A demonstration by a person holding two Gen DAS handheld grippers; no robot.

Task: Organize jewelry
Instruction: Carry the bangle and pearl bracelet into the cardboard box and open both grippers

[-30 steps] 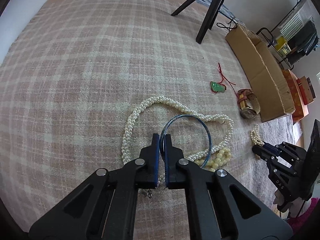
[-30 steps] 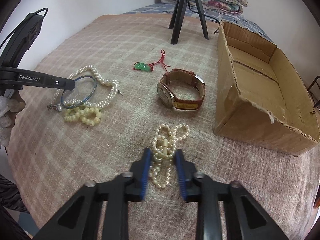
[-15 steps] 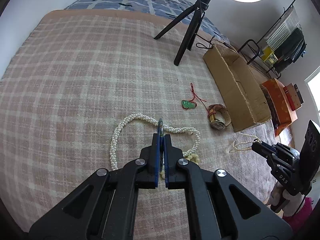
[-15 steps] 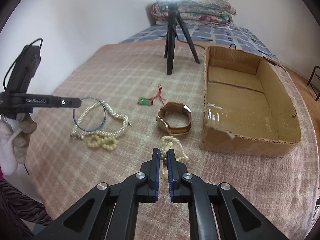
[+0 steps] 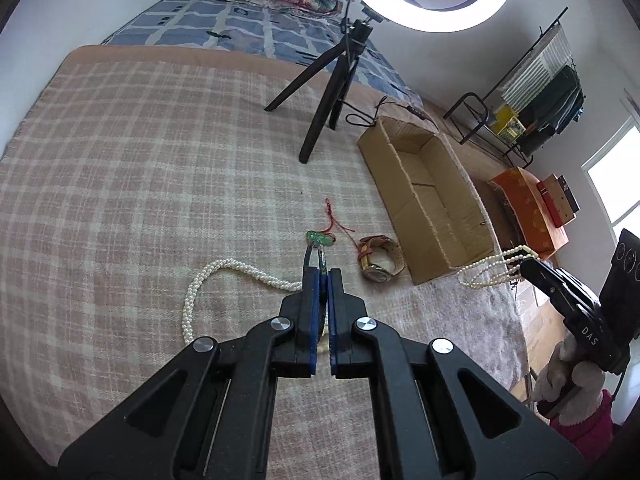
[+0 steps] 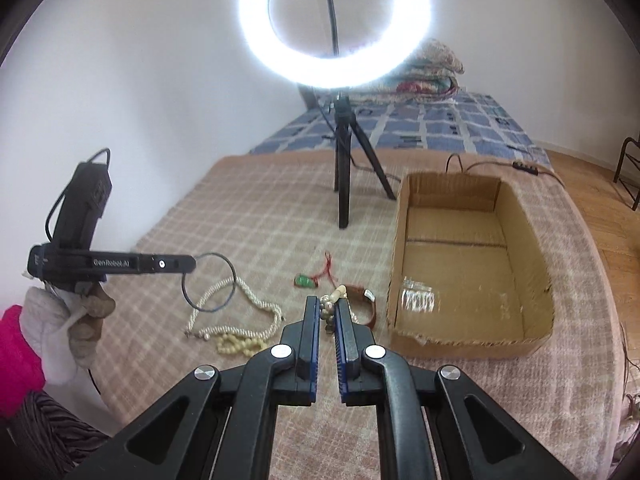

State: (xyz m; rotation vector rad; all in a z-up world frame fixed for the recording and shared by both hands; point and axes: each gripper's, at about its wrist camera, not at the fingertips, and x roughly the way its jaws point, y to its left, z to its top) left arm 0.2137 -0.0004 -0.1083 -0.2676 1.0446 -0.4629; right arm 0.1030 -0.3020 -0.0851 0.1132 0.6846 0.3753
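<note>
My left gripper (image 5: 323, 276) is shut on a thin blue bangle (image 5: 314, 254), seen edge-on and lifted off the bed. In the right wrist view the bangle (image 6: 210, 282) hangs as a ring from that gripper (image 6: 191, 263). My right gripper (image 6: 327, 307) is shut on a small cream pearl string (image 6: 330, 303), also raised; its strands (image 5: 490, 268) dangle from the tip (image 5: 525, 264). On the plaid blanket lie a long white pearl necklace (image 6: 256, 304), a yellowish bead bracelet (image 6: 240, 346), a green pendant on red cord (image 6: 305, 281) and a brown-strap watch (image 5: 380, 258).
An open cardboard box (image 6: 528, 240) stands at the right, with a clear plastic packet (image 6: 418, 300) on its floor. A ring light on a black tripod (image 6: 343, 192) stands behind the jewelry. A gloved hand (image 6: 80, 320) holds the left gripper. Shelves and orange boxes (image 5: 532, 208) stand beyond the bed.
Both grippers rose off the blanket. The right one shut on the cream pearl string and lifted it. The left carried the bangle up from the white necklace, and both views tilted up.
</note>
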